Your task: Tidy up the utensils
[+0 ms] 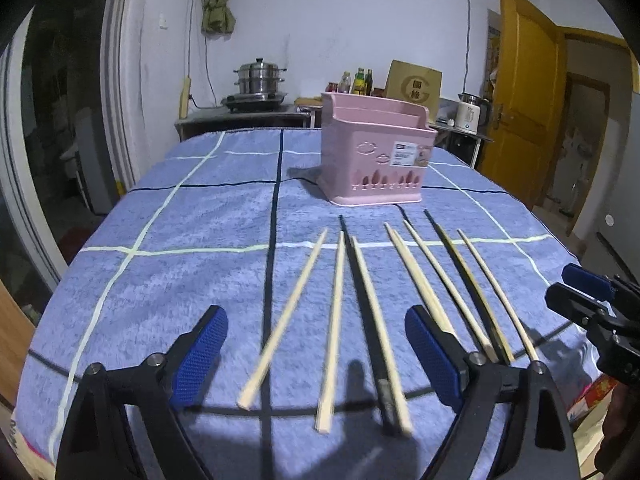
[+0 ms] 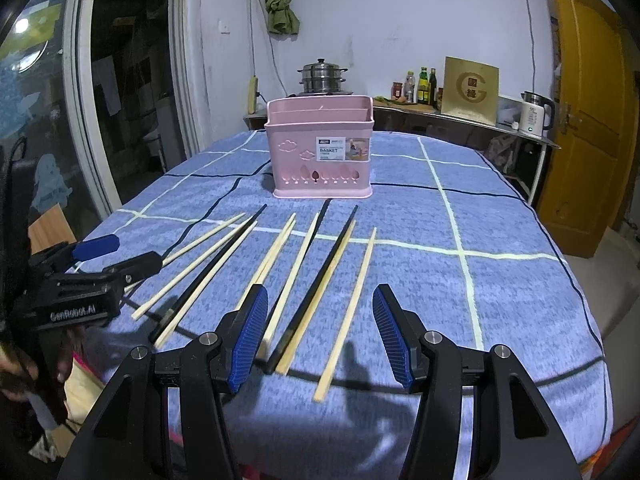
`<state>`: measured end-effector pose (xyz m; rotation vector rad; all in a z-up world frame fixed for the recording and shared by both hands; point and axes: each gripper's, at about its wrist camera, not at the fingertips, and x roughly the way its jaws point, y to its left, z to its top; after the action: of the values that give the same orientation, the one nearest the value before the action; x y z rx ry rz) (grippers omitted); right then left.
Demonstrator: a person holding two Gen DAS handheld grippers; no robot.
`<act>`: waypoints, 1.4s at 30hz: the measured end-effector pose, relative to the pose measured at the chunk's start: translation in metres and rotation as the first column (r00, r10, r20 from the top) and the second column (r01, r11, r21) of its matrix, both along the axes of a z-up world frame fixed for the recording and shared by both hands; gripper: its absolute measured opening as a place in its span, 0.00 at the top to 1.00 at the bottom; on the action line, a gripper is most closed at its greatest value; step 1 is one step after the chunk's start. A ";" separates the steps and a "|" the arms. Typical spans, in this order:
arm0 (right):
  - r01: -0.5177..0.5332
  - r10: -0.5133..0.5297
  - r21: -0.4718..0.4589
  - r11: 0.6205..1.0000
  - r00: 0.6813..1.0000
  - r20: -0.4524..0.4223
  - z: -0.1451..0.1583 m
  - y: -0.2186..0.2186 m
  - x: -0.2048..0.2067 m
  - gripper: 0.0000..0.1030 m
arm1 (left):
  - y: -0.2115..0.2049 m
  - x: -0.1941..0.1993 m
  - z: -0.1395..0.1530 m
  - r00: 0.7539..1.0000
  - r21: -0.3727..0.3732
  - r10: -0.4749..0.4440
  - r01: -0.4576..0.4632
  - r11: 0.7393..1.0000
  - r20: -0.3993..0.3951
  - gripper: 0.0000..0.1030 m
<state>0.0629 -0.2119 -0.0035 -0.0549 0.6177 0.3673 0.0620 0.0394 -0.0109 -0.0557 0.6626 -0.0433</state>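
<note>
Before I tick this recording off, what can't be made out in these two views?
- Inside of the pink plastic utensil basket: both views, its front wall hides the compartments.
- Near ends of the pale wooden chopsticks: left wrist view, motion blur.
- Small print on the basket's white label: too small.
- Chopsticks behind the right finger of the left hand-held gripper: left wrist view, partly covered.
</note>
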 end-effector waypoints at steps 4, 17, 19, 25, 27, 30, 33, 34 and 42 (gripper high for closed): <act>-0.015 0.015 -0.004 1.000 1.000 -0.025 0.000 0.005 0.019 0.46 | 0.015 0.028 0.000 0.998 0.029 -0.020 0.022 0.999 -0.052 0.19; -0.062 0.053 -0.049 0.997 0.984 -0.172 -0.012 0.032 0.087 0.66 | 0.021 0.103 -0.028 0.959 0.057 -0.125 0.145 0.988 -0.256 0.38; -0.074 0.062 -0.057 0.996 0.979 -0.192 -0.015 0.037 0.094 0.69 | 0.019 0.109 -0.030 0.954 0.068 -0.134 0.157 0.985 -0.268 0.42; -0.092 0.072 -0.064 0.994 0.963 -0.260 -0.027 0.050 0.118 0.79 | 0.011 0.122 -0.030 0.948 0.097 -0.162 0.195 0.976 -0.276 0.51; -0.094 0.073 -0.061 0.994 0.957 -0.281 -0.030 0.053 0.125 0.81 | 0.009 0.126 -0.030 0.947 0.107 -0.164 0.200 0.974 -0.276 0.53; -0.097 0.071 -0.073 0.993 0.952 -0.297 -0.032 0.059 0.135 0.81 | 0.005 0.131 -0.029 0.943 0.117 -0.179 0.218 0.969 -0.279 0.58; -0.097 0.065 -0.085 0.992 0.946 -0.317 -0.035 0.065 0.144 0.81 | 0.002 0.136 -0.029 0.939 0.120 -0.197 0.238 0.964 -0.280 0.60; -0.095 0.061 -0.090 0.991 0.944 -0.325 -0.037 0.066 0.148 0.81 | 0.002 0.138 -0.029 0.938 0.117 -0.203 0.243 0.963 -0.281 0.61; -0.100 0.052 -0.124 0.987 0.940 -0.337 -0.040 0.079 0.164 0.87 | -0.001 0.149 -0.029 0.920 0.096 -0.243 0.284 0.954 -0.307 0.63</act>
<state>0.2270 -0.1325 -0.0440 -0.1529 0.9792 0.4120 0.2108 0.0386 -0.0399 0.1666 0.9657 -0.2533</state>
